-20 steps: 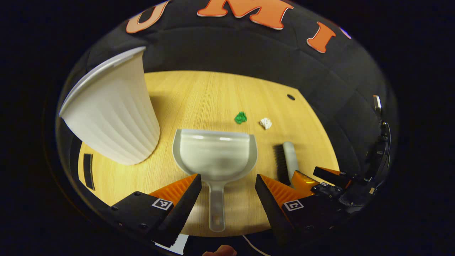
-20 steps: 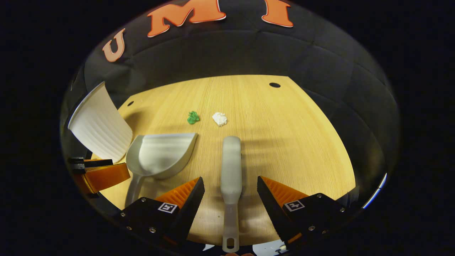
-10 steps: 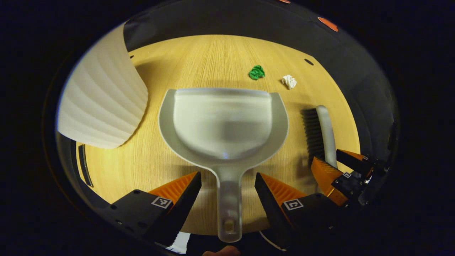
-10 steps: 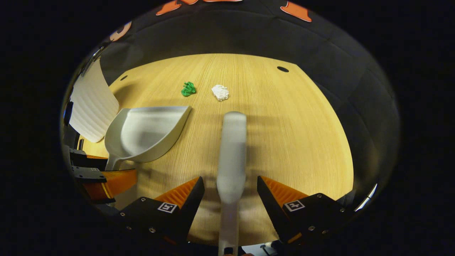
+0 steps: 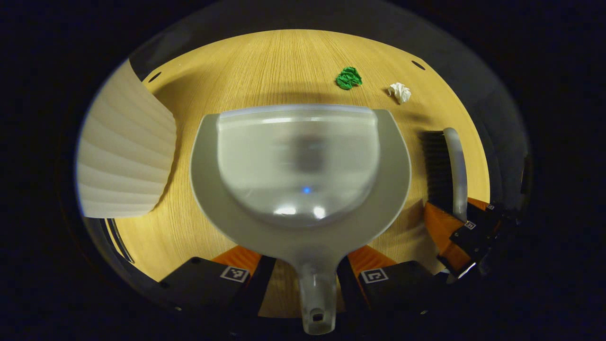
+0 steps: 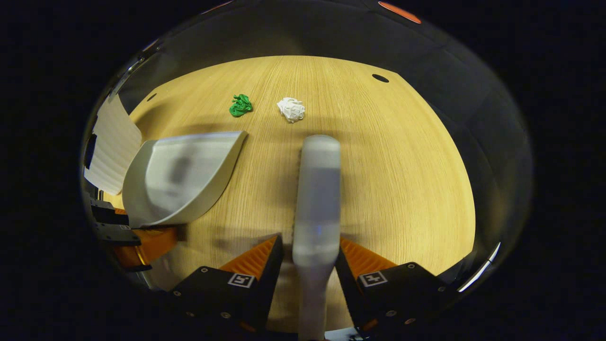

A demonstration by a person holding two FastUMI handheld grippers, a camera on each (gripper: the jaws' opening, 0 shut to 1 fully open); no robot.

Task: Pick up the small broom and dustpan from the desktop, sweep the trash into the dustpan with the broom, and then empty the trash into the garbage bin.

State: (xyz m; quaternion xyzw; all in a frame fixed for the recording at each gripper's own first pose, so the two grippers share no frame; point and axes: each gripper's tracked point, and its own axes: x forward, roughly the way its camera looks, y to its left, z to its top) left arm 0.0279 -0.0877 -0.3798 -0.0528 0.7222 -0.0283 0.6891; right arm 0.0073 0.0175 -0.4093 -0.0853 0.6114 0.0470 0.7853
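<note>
- While the left tool (image 5: 303,279) sits low over the worktop (image 5: 265,66), the dustpan (image 5: 300,175) lies right ahead of it, handle running back between its two fingers, which look closed in against the handle's sides.
- Over in the right gripper view, the right tool (image 6: 310,265) has the small broom (image 6: 316,199) lined up dead centre, both fingers clenched on its handle.
- Green paper scrap (image 6: 240,105) and white paper scrap (image 6: 291,109) lie on the wood beyond the broom's far end, near each other but apart, clear of the dustpan's lip.
- White ribbed garbage bin (image 5: 125,161) stands left of the dustpan, its top cut off at the edge.
- Broom bristles are dark and blurred in the left gripper view; the handle's end runs out of sight below the right tool.
</note>
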